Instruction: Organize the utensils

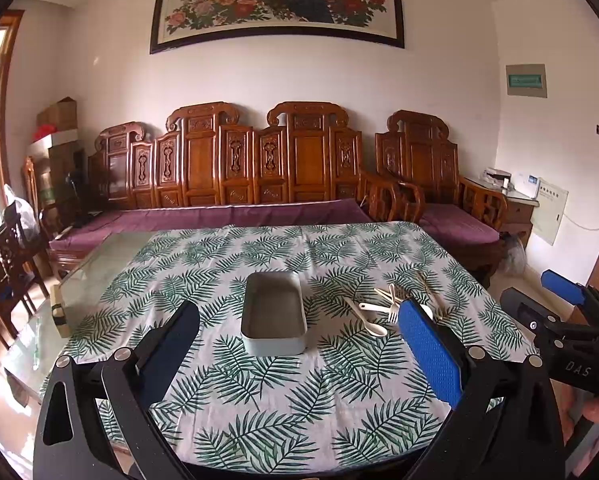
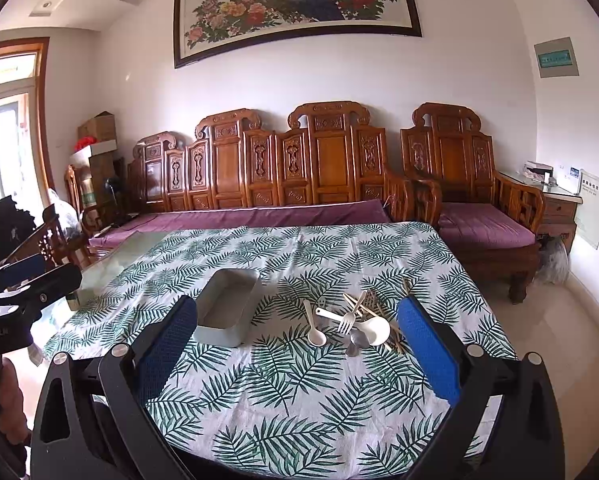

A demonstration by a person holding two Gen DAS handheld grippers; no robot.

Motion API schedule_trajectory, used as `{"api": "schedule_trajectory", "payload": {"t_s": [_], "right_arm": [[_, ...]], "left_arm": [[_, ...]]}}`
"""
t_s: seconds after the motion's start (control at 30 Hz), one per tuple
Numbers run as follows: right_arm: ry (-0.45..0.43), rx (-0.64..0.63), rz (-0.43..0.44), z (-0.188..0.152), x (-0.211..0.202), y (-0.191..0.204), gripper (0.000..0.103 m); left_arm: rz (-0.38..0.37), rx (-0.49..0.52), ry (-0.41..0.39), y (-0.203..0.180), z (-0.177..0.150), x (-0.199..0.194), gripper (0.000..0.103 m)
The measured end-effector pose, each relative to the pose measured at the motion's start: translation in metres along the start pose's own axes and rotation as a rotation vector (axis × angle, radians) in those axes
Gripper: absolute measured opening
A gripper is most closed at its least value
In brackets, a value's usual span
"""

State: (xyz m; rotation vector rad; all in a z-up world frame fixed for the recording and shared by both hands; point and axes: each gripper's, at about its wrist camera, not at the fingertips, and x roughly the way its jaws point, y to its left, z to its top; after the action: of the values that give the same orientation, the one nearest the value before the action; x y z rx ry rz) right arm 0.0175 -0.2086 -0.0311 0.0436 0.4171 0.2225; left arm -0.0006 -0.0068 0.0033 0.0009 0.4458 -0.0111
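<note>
A leaf-print cloth [image 1: 283, 400] covered the table before a carved wooden sofa [image 1: 235, 160]. The left gripper [image 1: 299, 324] hung over it, fingers wide apart and empty, with the grey box [image 1: 273, 312] between them. Right of the box lay the utensils [image 2: 355, 320] in a loose heap, between the right gripper's [image 2: 299, 320] parted, empty fingers.

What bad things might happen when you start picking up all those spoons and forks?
1. The utensils lie tangled in one pile, white spoons, a fork and thin sticks crossing, so grabbing one may drag or flick others across the tablecloth.
2. The thin sticks lie flat on the soft cloth, so the right hand-held gripper might pinch fabric too.
3. The tray looks light; a bump from the left hand-held gripper might slide it.
</note>
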Motion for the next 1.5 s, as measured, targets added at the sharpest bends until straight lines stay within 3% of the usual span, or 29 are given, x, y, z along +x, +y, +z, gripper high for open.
{"api": "schedule_trajectory", "payload": {"t_s": [1.5], "right_arm": [[-0.002, 0.001, -0.002, -0.0009, -0.0002, -0.0003, 0.100]], "left_arm": [[-0.016, 0.007, -0.005, -0.0045, 0.0030, -0.0061, 0.097]]}}
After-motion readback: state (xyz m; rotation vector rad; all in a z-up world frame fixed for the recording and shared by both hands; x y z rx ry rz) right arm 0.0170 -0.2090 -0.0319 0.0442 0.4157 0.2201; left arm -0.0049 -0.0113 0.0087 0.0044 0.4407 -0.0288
